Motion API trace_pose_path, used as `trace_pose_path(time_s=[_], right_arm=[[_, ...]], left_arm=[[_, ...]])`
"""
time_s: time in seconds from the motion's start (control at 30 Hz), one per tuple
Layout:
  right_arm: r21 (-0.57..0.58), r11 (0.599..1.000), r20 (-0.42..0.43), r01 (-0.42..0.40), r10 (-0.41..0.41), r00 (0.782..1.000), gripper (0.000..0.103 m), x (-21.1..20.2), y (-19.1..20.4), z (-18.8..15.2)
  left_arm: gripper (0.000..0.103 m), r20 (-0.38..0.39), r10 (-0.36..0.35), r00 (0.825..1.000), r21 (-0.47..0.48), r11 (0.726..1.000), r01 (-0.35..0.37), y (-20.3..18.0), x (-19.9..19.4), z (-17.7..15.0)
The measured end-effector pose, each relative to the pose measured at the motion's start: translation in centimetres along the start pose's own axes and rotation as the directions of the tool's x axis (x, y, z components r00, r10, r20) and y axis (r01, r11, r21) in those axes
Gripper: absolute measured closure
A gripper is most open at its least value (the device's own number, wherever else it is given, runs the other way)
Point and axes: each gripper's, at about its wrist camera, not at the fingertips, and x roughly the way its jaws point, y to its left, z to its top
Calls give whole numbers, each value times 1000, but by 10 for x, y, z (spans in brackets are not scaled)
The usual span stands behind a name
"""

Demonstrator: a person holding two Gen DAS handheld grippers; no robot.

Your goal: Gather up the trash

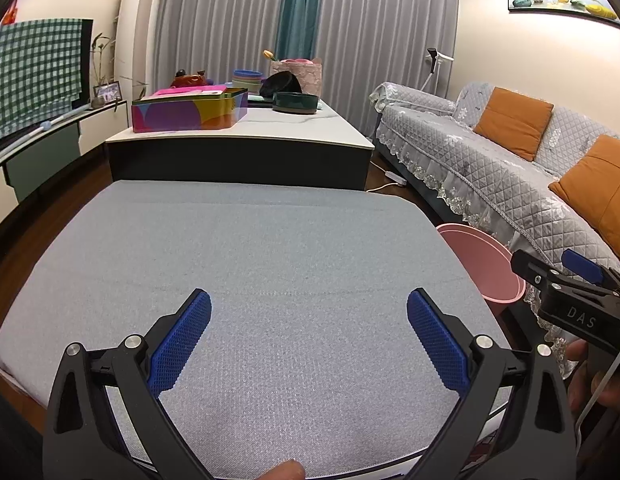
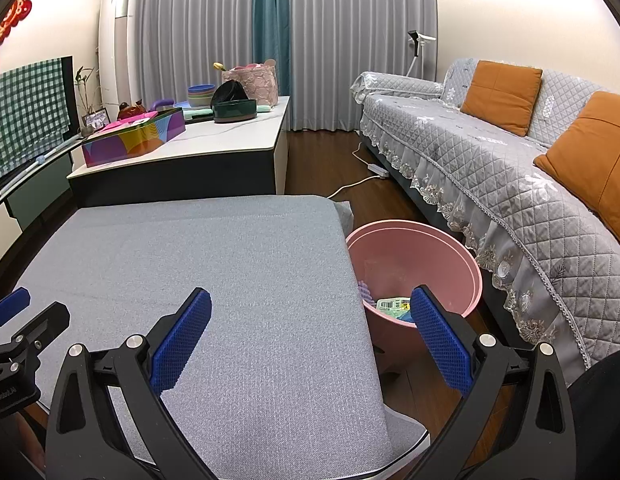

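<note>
A pink bin (image 2: 462,256) stands on the floor at the right edge of the grey-blue padded table (image 2: 213,248). Inside it lie a green-and-white wrapper (image 2: 392,305) and other bits of trash. My right gripper (image 2: 310,304) is open and empty, over the table's right edge beside the bin. My left gripper (image 1: 309,306) is open and empty above the bare table top (image 1: 249,248). The bin (image 1: 486,268) also shows at the right in the left wrist view, with the right gripper (image 1: 550,272) next to it.
A grey quilted sofa (image 2: 510,168) with orange cushions (image 2: 500,96) runs along the right. A low white-topped table (image 2: 213,148) behind holds a colourful box (image 2: 133,140), bowls and a basket. A power strip (image 2: 380,170) and cable lie on the wooden floor.
</note>
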Motion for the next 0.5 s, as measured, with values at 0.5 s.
trace_pose_path(time_s=[0.5], right_arm=[[-1,1000,0,1,-1,1000,5,1,-1,0]], left_arm=[[8,4,0,1000,-2,1000,0,-1,-1,2]])
